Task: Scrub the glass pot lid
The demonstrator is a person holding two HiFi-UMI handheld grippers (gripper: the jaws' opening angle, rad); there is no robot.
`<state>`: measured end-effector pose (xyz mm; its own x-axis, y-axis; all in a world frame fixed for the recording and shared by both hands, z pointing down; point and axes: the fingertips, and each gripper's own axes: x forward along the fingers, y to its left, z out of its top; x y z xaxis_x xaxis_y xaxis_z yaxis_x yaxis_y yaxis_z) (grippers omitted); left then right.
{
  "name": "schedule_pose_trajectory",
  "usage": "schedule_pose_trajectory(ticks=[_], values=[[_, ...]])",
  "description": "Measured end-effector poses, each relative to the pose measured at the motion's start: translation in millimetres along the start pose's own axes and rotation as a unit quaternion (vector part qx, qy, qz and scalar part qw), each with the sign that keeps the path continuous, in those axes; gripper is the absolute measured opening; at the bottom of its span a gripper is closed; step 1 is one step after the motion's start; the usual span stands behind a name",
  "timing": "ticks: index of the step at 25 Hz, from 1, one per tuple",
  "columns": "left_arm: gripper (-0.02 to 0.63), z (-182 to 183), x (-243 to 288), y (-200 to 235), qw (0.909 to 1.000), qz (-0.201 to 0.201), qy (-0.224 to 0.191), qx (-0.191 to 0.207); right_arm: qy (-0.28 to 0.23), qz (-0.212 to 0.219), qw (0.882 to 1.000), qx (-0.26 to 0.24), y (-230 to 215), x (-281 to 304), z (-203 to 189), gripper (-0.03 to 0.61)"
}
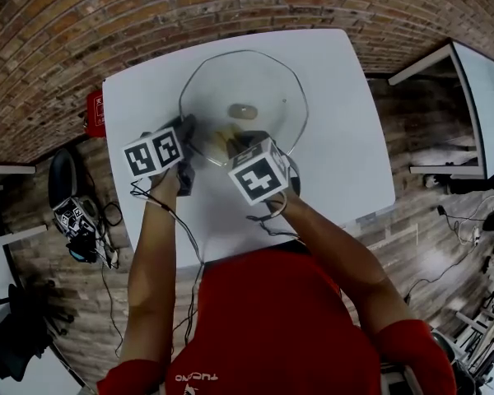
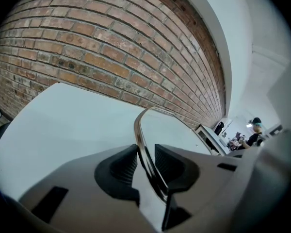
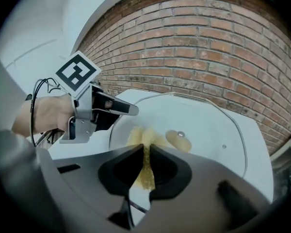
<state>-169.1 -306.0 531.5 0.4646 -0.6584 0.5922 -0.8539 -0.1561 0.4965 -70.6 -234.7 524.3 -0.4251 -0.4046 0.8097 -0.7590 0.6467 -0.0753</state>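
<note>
The glass pot lid [image 1: 259, 85] lies on the white tabletop [image 1: 337, 155], on the half nearer the brick wall [image 1: 107, 23]. Its pale knob [image 1: 244, 111] shows near the middle of the glass.

The left tongs [image 1: 188, 134] are at the lid's near-left edge. In the left gripper view the lid's metal rim [image 2: 141, 140] runs edge-on straight through the left tongs [image 2: 145, 166], and both ribbed pads are closed against it, so these tongs grip the lid by its rim. From there the rim curves up and away from the jaws towards the wall.

The right tongs [image 1: 240, 145] are over the lid's near part, just on the person's side of the knob and just beside the left tongs. In the right gripper view the right tongs [image 3: 146, 166] are clamped narrowly on a yellow scrubbing pad [image 3: 141, 139], whose free end reaches forward onto the glass just left of the knob [image 3: 178, 140]. The same view shows the left tongs [image 3: 122, 108], held by a hand [image 3: 43, 115], at the lid's left edge.
</note>
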Motion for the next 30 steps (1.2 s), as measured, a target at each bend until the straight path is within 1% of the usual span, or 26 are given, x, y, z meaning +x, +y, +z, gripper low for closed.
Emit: schedule_pose_trajectory(ticks=[6,9,12,14,20,23,27,30], values=[[0.120,-3,-1,-1,1.0000,0.002,-0.001,-0.002,0.012,-0.060,0.998,0.016,-61,-17,-25,0.052],[0.120,-2,-1,-2,1.0000,0.002,-0.001,-0.002,0.008,-0.082,0.996,0.027,-86,-29,-29,0.052],[0.120,-1,-1,-3,1.0000,0.003,-0.002,-0.002,0.000,-0.080,0.996,0.041,-91,-39,-22,0.052],[0.120,-1,0,-3,1.0000,0.003,-0.002,-0.002,-0.011,-0.075,0.996,0.039,-89,-38,-12,0.052],[0.121,0,-1,-3,1.0000,0.000,-0.007,0.006,-0.042,-0.069,0.996,0.037,-87,-11,31,0.052],[0.123,-1,-1,-4,0.9999,0.001,-0.006,0.008,-0.035,-0.065,0.996,0.039,-88,7,46,0.054],[0.127,-2,0,-4,0.9998,-0.001,-0.001,0.019,-0.010,-0.066,0.997,0.045,-90,25,46,0.054],[0.132,1,-1,-3,0.9995,-0.001,-0.003,0.033,-0.016,-0.069,0.997,0.041,-91,31,48,0.054]])
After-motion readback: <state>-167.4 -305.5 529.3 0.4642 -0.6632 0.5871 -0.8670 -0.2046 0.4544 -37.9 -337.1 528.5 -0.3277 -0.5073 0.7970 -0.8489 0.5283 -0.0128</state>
